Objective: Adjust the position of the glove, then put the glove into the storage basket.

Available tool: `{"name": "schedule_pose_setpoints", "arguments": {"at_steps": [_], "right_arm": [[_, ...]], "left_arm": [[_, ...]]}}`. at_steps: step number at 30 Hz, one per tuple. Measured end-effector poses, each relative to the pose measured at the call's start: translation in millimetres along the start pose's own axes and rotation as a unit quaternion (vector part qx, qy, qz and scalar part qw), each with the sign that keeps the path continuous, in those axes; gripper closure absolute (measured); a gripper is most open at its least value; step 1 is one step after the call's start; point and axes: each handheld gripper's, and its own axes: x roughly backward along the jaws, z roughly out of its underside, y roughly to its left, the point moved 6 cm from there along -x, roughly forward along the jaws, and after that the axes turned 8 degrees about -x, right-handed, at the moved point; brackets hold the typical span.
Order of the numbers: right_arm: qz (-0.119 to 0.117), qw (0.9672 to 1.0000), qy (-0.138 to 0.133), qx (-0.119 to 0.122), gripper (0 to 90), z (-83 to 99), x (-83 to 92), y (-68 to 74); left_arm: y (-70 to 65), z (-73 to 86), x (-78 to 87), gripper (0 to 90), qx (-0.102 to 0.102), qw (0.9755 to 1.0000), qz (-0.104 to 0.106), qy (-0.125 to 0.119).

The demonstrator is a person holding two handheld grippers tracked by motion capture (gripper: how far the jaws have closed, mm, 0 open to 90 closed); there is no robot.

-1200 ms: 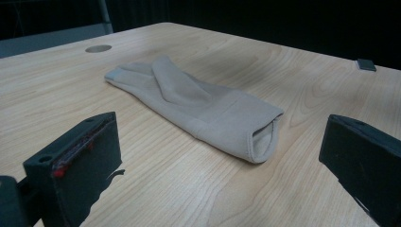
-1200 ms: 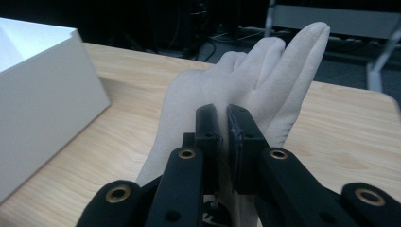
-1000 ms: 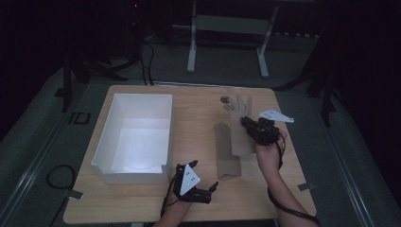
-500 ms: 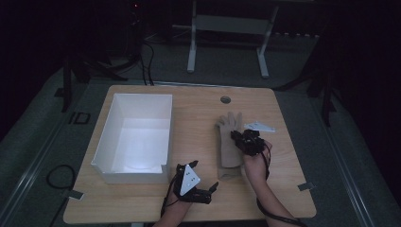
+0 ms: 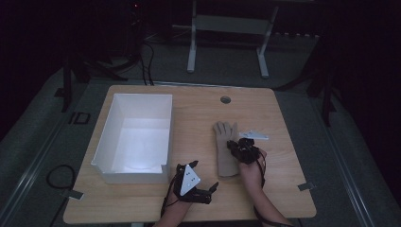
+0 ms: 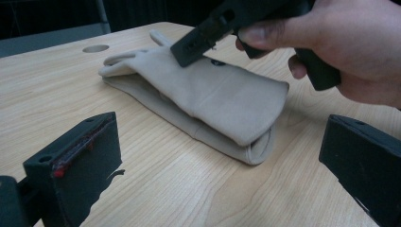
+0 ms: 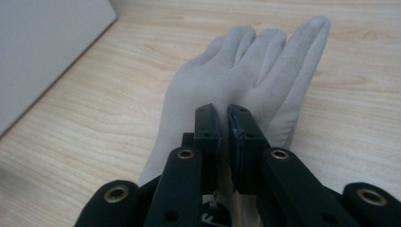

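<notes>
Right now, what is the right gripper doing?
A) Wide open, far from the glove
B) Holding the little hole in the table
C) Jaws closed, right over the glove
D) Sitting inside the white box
C: the right gripper has its jaws pressed nearly together directly above the beige glove, not in the white box.

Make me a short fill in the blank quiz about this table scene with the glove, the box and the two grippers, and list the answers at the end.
1. The beige glove lies to the ____ of the white box in the high view.
2. The left gripper has its jaws ____.
3. The right gripper sits over the ____.
4. The box is ____ inside.

Answers: right; open; glove; empty
</notes>
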Motion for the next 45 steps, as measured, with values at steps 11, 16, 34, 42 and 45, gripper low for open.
{"name": "schedule_pose_setpoints", "arguments": {"at_steps": [11, 16, 34, 42, 45], "right_arm": [[-0.002, 0.9999, 0.016, 0.007, 75.0, 6.9, -5.3, -3.8], [-0.022, 0.9995, 0.002, 0.021, 56.8, -2.7, 3.7, -4.7], [-0.102, 0.987, -0.023, 0.122, 15.5, -18.5, 31.7, -38.5], [-0.114, 0.9848, -0.001, 0.131, 13.0, -17.5, 41.0, -53.9], [-0.116, 0.9846, 0.002, 0.131, 13.1, -20.6, 41.9, -57.3]], "left_arm": [[-0.2, 0.0, 0.1, 0.2, -0.001, 1.0, 0.001, 0.0], [-0.2, -0.1, -0.1, 0.2, 0.0, 1.0, 0.003, 0.0], [-2.6, -0.5, -7.0, 0.2, 0.006, 0.9997, 0.011, 0.022], [-6.8, -4.2, -17.6, 0.2, 0.037, 0.9954, 0.051, 0.072], [-4.3, -8.9, -21.0, 0.2, 0.035, 0.9945, 0.051, 0.085]]}}
